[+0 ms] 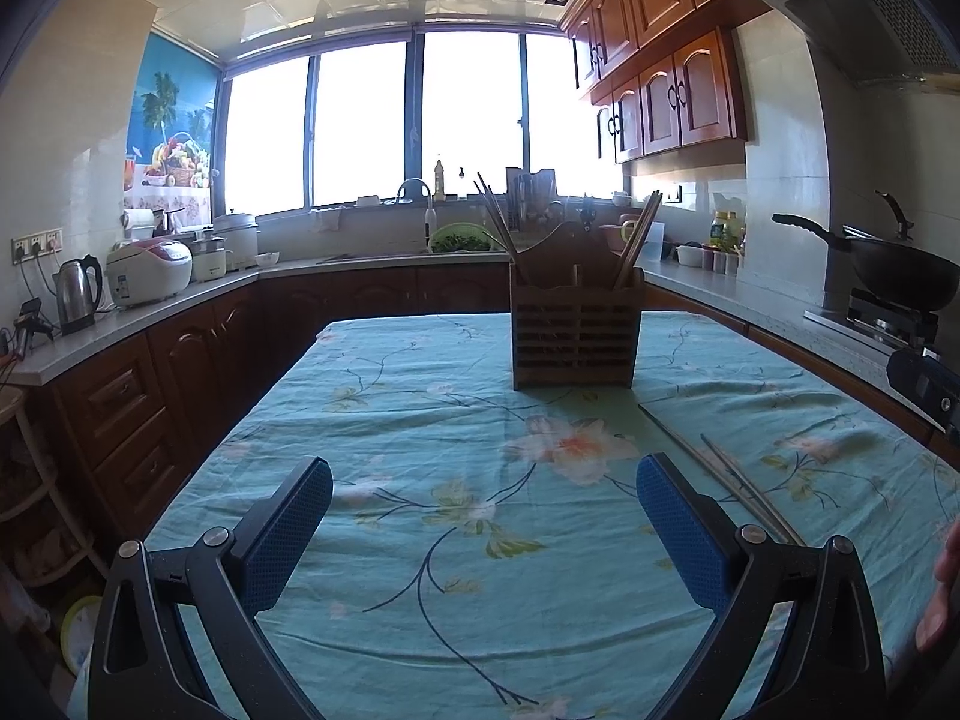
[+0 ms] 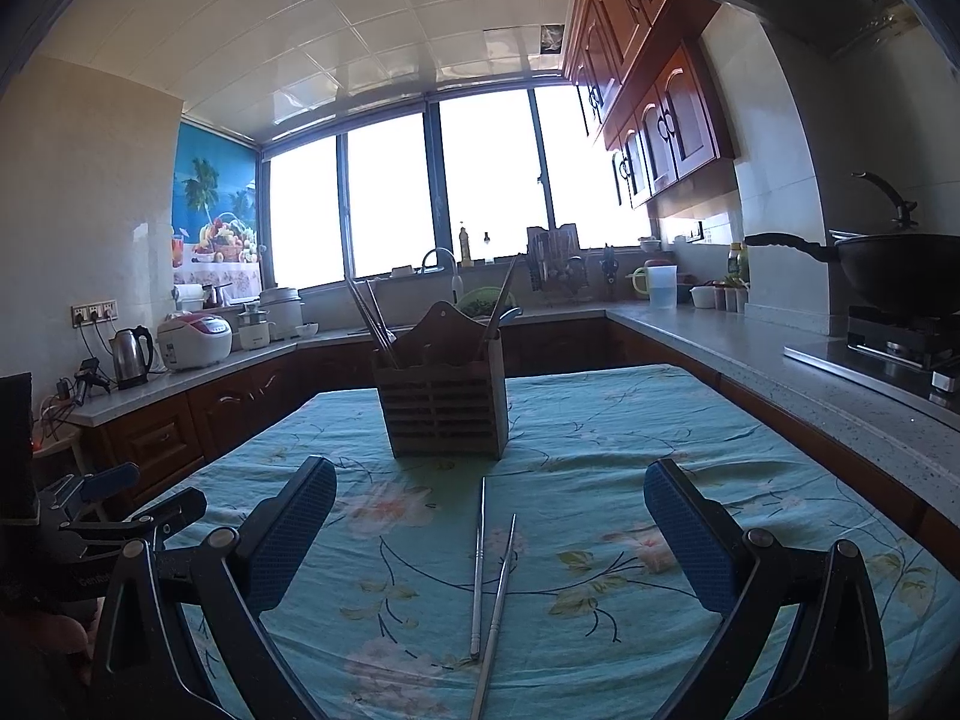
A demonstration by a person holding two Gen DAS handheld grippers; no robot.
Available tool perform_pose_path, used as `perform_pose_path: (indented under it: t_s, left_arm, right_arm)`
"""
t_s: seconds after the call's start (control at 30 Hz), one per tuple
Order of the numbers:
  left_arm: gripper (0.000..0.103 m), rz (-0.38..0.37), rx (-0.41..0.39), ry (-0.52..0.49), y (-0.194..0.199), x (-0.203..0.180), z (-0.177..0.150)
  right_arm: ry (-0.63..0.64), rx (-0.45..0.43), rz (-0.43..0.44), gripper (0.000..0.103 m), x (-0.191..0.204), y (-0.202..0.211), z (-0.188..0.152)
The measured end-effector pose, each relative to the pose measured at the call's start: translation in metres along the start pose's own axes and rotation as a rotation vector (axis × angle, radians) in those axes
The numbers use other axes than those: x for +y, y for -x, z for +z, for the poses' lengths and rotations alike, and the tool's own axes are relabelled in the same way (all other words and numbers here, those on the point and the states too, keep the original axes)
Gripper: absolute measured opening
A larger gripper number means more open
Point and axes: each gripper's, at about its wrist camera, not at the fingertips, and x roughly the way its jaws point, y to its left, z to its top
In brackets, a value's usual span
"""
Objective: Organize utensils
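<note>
I find both grippers idle above the desk (image 2: 750, 444), which is covered by a floral cloth. The right gripper (image 2: 489, 525) has its jaws spread wide and holds nothing; the left gripper (image 1: 483, 513) is likewise spread and empty. The metal chopsticks (image 2: 489, 588) lie loose on the cloth directly between the right jaws, pointing toward the wooden utensil holder (image 2: 444, 405), which stands upright further along the desk with several chopsticks already in it. In the left view the same pair (image 1: 729, 477) lies off to the right of that gripper.

Risks noted, in my judgement: the two sticks cross near their close ends, so a pinch may take one and flick the other away. They are thin and smooth, liable to swivel or slip in the pads. The cloth is wrinkled and could be caught. A tilted stick could strike the holder's rim or tip it.
</note>
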Motion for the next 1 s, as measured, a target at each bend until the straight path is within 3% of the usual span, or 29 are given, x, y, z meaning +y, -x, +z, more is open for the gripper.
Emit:
perform_pose_path:
  t_s: [1.0]
  left_arm:
    - [0.102,-0.008,0.005,0.019,-0.0018,-0.0056,0.0042]
  right_arm:
    - [0.001,0.009,-0.003,0.103,0.0021,0.0002,0.0011]
